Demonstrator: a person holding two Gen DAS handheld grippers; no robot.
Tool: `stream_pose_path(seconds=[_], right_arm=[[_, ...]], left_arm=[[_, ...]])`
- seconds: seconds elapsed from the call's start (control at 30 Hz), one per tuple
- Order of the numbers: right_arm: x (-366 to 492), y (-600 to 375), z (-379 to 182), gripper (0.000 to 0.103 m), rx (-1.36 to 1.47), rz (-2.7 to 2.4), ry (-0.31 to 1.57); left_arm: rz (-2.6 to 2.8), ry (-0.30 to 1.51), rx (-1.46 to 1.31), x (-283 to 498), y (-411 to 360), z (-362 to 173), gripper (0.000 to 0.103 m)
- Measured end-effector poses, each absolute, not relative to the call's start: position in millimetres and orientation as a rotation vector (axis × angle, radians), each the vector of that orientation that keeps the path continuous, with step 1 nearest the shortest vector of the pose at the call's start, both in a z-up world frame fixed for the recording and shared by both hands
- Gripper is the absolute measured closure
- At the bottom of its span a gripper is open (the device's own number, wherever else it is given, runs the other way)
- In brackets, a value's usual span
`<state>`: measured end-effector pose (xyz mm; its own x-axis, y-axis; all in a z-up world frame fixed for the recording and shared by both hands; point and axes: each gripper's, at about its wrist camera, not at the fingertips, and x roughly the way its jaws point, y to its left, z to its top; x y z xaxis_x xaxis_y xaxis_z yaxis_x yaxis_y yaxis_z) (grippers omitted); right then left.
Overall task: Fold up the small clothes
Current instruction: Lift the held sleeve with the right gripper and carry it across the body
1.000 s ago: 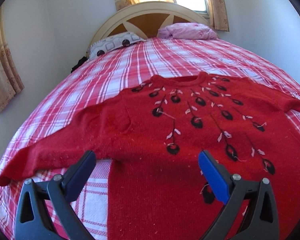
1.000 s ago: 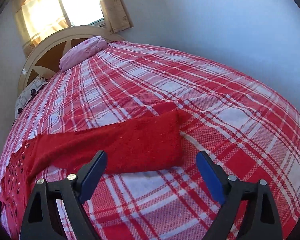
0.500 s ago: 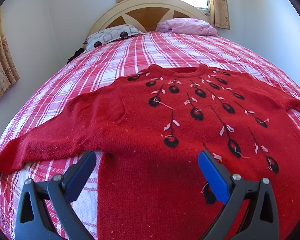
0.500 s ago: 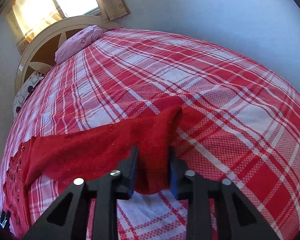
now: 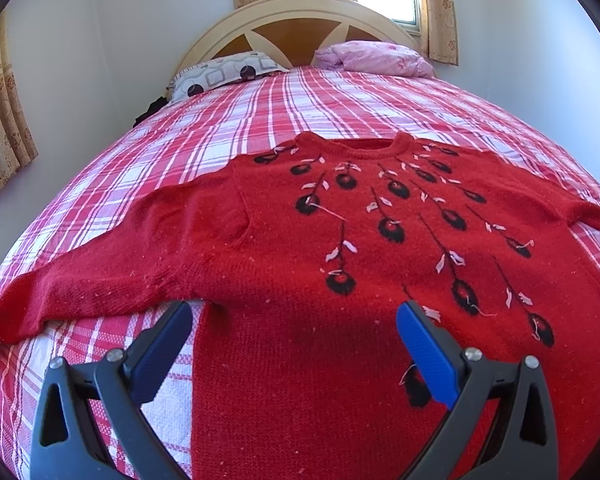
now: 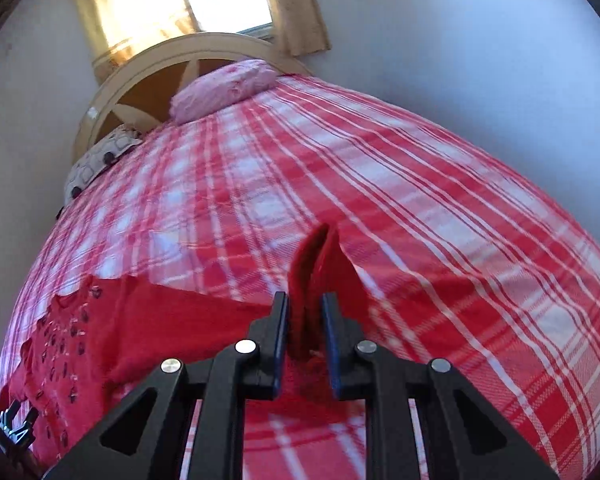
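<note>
Lying face-up on the plaid bed [image 5: 300, 100], the red sweater [image 5: 340, 248] looks soft, light and limp, so cuffs and hem corners are the best holds. The right gripper [image 6: 305, 320] is clamped on the right sleeve cuff [image 6: 320, 264], lifted off the cover; blur hides how deep the bite is. The left gripper [image 5: 294, 340], jaws wide apart, hovers over the hem at 6 o'clock. Open bed lies toward 12; pillows [image 5: 372, 58] are well apart.

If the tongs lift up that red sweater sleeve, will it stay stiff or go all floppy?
Probably floppy: the sleeve already folds where the right tongs pinch it. The knit sweater drapes over the bed, so it likely sags. Unlikely slippery; it looks fuzzy.
</note>
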<state>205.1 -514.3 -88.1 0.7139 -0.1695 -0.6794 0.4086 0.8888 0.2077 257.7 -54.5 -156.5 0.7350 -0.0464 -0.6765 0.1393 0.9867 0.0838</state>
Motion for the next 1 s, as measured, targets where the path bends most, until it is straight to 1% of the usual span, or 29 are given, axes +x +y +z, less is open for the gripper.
stream_pose_path(seconds=[0.17,0.3,0.33,0.37,0.4,0.43,0.6,0.63,0.77,0.8,0.83,0.87,0.9,0.93,1.0], right_arm=[[236.8,-463.8,-66.7,0.092,0.248,-0.262,0.72],[251.7,-443.2,-74.9,0.091,0.076,-0.322,0.798],[253.7,-442.2,-81.9,0.073,0.042,-0.333,0.834],[254.4,-444.2,-93.5,0.026,0.017,-0.34,0.895],[252.1,-444.8,-101.1,0.012,0.011,-0.328,0.916],[249.3,-445.4,-107.0,0.011,0.002,-0.317,0.927],[235.5,-457.4,-134.8,0.011,-0.049,-0.36,0.992],[235.0,-458.2,-139.7,0.012,-0.067,-0.368,1.002],[237.2,-461.8,-155.7,0.033,-0.077,-0.35,1.049],[238.7,-461.8,-158.2,0.04,-0.093,-0.356,1.052],[239.9,-462.5,-159.9,0.06,-0.102,-0.36,1.054],[240.2,-464.7,-158.3,0.077,-0.097,-0.37,1.044],[240.0,-465.5,-155.1,0.085,-0.083,-0.372,1.027],[239.3,-466.4,-148.0,0.095,-0.059,-0.367,1.002],[238.7,-462.0,-128.0,0.095,-0.037,-0.349,0.947]], left_arm=[[-0.112,0.752,0.118,258.6,-53.1,-158.2,0.0],[-0.118,0.756,0.081,259.7,-47.6,-158.5,0.0],[-0.119,0.757,0.075,259.8,-46.9,-158.7,0.0],[-0.123,0.758,0.071,260.0,-46.3,-158.9,0.0],[-0.126,0.759,0.066,260.2,-45.9,-158.9,0.0],[-0.127,0.758,0.064,260.2,-45.7,-158.8,0.0],[-0.133,0.76,0.067,260.8,-46.5,-159.4,0.0],[-0.133,0.762,0.068,260.9,-46.7,-159.5,0.0],[-0.133,0.769,0.071,261.3,-47.2,-160.6,0.0],[-0.133,0.768,0.071,261.3,-47.2,-160.6,0.0],[-0.133,0.768,0.071,261.4,-47.2,-160.6,0.0],[-0.134,0.768,0.07,261.6,-47.1,-160.8,0.0],[-0.133,0.767,0.07,261.3,-47.2,-160.5,0.0],[-0.133,0.766,0.069,261.4,-47.2,-160.5,0.0],[-0.135,0.766,0.069,261.5,-47.3,-160.8,0.0]])
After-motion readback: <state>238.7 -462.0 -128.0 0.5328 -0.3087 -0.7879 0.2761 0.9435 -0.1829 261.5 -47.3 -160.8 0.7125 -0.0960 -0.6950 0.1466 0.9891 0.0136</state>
